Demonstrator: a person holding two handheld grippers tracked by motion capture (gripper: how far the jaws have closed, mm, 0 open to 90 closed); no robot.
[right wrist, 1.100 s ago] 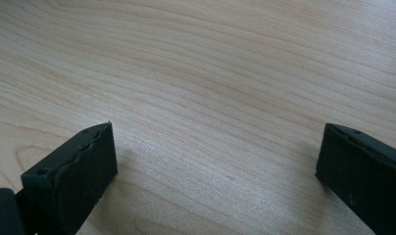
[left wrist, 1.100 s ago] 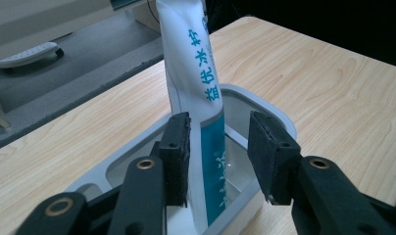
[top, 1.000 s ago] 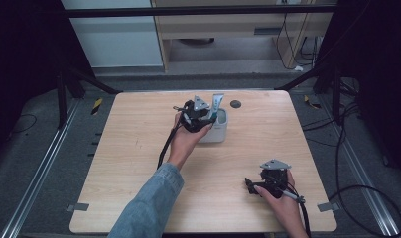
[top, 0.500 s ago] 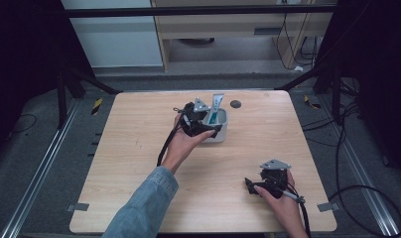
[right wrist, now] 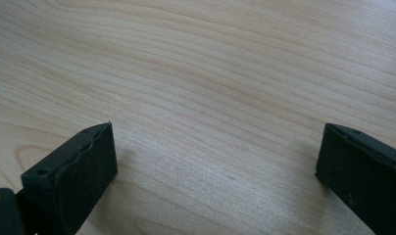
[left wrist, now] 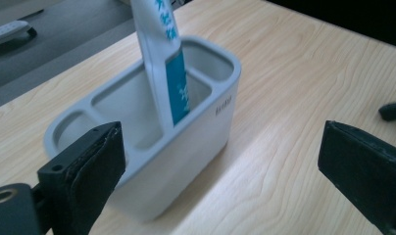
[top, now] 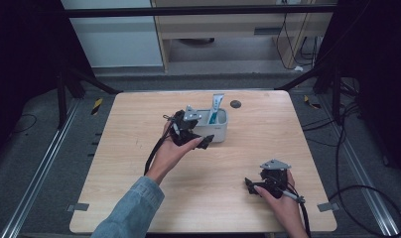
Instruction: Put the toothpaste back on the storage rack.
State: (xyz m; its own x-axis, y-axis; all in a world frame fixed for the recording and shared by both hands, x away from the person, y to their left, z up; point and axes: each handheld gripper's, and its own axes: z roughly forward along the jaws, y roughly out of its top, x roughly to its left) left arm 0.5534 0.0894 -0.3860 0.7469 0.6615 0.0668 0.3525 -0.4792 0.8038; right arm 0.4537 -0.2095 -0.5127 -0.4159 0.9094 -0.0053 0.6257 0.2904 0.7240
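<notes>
Nearest me, the right tool (top: 260, 186) rests on the tabletop (top: 139, 198), jaws spread, holding nothing. Farther off, the left tool (top: 196, 140) gapes empty beside the grey holder (left wrist: 186, 142). The toothpaste tube (left wrist: 164, 63) already stands inside, so little seems left.

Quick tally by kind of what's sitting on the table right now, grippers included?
Holder: 1
Tube standing in the holder: 1
Dark round disc: 1
Hand-held grippers: 2, left and right
Total: 5
</notes>
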